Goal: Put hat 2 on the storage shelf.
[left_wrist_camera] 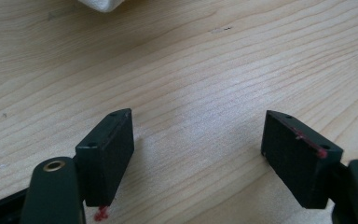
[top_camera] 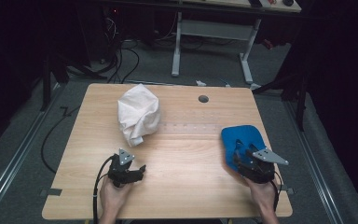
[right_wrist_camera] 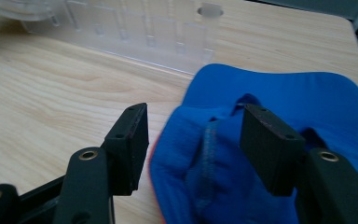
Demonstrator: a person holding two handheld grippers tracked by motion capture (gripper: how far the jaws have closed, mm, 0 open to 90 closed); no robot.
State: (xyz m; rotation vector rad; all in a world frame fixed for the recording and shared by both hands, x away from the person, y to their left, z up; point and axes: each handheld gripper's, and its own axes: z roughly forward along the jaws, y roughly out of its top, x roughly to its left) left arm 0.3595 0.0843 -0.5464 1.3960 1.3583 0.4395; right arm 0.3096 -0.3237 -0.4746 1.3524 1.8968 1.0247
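Note:
A blue fabric cap (top_camera: 240, 136) lies near the table's right edge. My right gripper (top_camera: 243, 152) hangs just over its near side. In the right gripper view the black jaws (right_wrist_camera: 196, 116) stand wide, a stitched fold of the blue cap (right_wrist_camera: 307, 93) rises between them, and neither pad presses on it. A crumpled white cloth (top_camera: 139, 115) sits at the back left of the table. My left gripper (top_camera: 140, 171) stays low near the front left, below that cloth. Its jaws (left_wrist_camera: 198, 121) are open over bare wood, and the white cloth's edge (left_wrist_camera: 100, 4) shows far beyond them.
The wooden table (top_camera: 186, 196) has a round cable hole (top_camera: 203, 99) at its back. A clear plastic rack (right_wrist_camera: 135, 32) lies across the middle, behind the cap. Cables and a desk frame (top_camera: 212, 44) stand on the floor beyond the table.

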